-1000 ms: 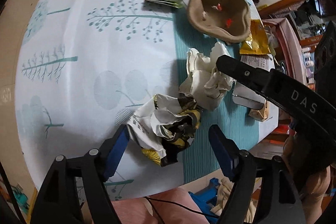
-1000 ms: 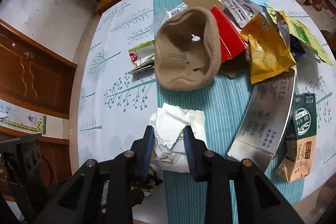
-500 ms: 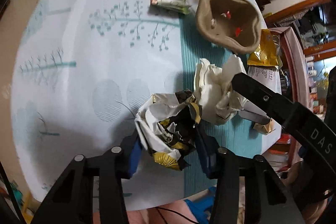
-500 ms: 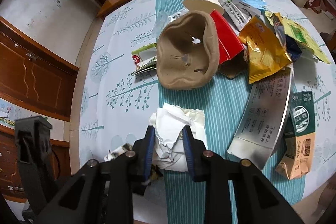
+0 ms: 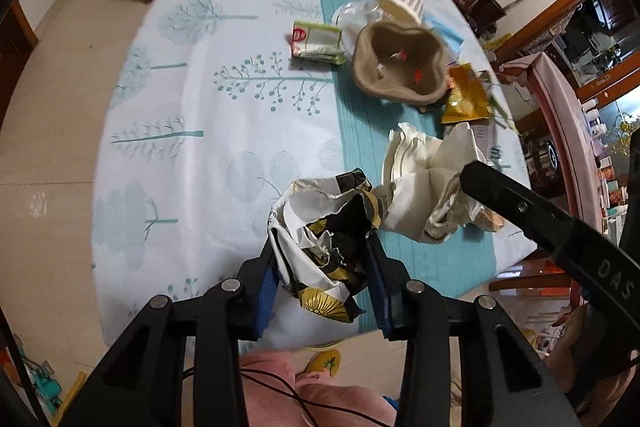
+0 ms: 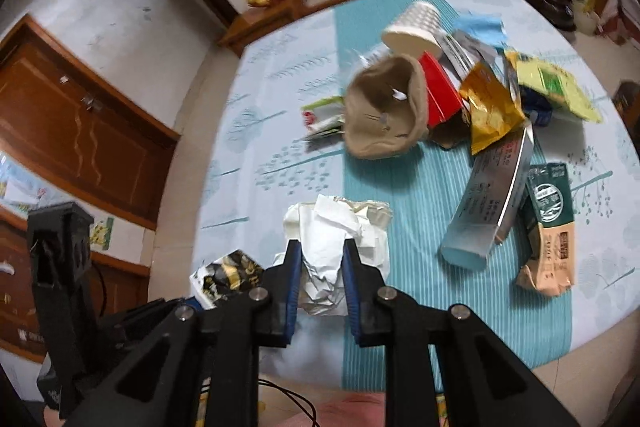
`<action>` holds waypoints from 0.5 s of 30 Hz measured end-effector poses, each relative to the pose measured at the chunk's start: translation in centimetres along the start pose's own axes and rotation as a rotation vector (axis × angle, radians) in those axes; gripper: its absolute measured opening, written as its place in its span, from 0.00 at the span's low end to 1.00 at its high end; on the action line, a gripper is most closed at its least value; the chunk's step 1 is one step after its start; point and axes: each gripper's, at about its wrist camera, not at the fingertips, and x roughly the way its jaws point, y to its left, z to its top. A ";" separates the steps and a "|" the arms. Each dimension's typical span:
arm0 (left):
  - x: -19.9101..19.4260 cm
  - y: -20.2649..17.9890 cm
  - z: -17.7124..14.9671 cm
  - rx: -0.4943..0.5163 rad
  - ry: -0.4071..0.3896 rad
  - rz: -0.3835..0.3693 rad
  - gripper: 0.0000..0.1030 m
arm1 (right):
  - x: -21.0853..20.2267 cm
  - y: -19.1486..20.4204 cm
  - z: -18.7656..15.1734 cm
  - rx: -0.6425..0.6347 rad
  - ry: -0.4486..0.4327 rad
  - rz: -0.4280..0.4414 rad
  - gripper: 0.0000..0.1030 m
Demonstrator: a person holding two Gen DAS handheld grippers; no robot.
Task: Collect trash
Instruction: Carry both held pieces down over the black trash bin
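lifted off the table's near edge [image 5: 132, 267], left gripper [image 5: 324, 267] closing on crumpled wrapper [image 5: 324, 247], right gripper [image 6: 318, 279] closing on tissue wad [image 6: 332, 239]; loose folds may slip free.

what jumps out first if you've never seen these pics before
Each gripper has a wad of trash between its blue fingers: the left gripper pinches a crumpled black, white and yellow wrapper, the right gripper a crumpled white paper, both jaws closing. Behind them a tan floppy bowl sits amid a heap of colourful packets on the teal-striped tablecloth.
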 end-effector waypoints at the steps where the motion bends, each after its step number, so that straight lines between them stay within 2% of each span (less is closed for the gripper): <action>1: -0.5 -0.4 -0.4 0.005 -0.010 0.005 0.37 | -0.7 0.2 -0.3 -0.013 -0.005 0.007 0.19; 7: -3.4 -3.5 -4.4 0.045 -0.036 0.018 0.37 | -6.0 0.3 -3.2 -0.067 -0.028 0.050 0.19; 15: -5.0 -8.2 -10.1 0.091 -0.068 0.019 0.37 | -11.2 -2.0 -8.7 -0.102 -0.028 0.052 0.19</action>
